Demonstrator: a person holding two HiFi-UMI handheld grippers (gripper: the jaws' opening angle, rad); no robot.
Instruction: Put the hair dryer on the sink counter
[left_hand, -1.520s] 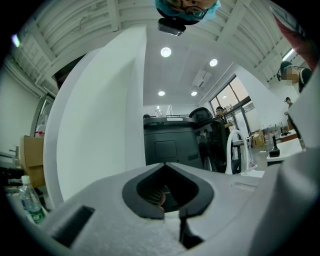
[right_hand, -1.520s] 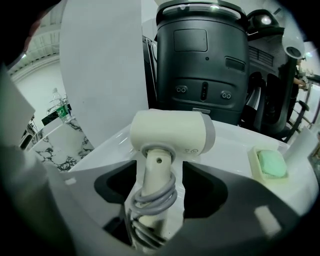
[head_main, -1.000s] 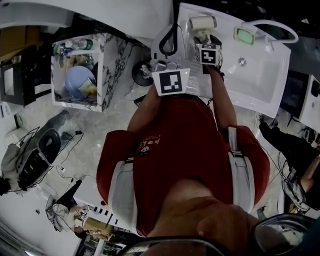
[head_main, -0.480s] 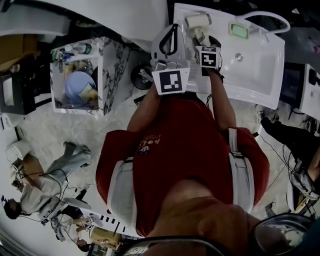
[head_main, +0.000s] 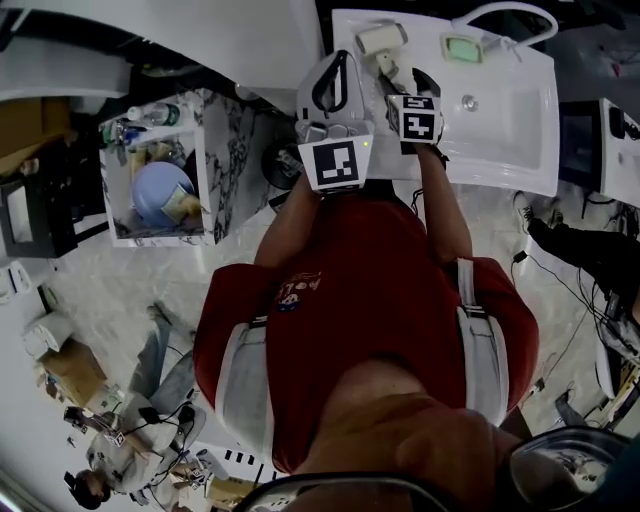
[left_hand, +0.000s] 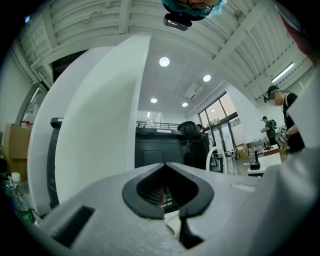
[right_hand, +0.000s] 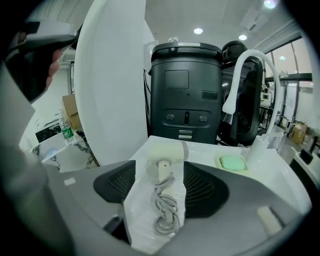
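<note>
Right gripper (right_hand: 160, 172): jaws wide apart, gripping nothing, straddling the handle. Left gripper (left_hand: 165, 167): clenched, empty, raised.
Hair dryer (right_hand: 165, 150): flat on sink counter (right_hand: 277, 172), cord coiled on the handle, soap dish nearby.
Judgement: dryer lies where task wants it. Any withdrawal must clear the cord.

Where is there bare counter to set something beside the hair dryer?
A narrow bare strip lies between the hair dryer and the soap dish; the basin, right of the right gripper, is bare too. The back edge by soap dish and faucet is crowded.
</note>
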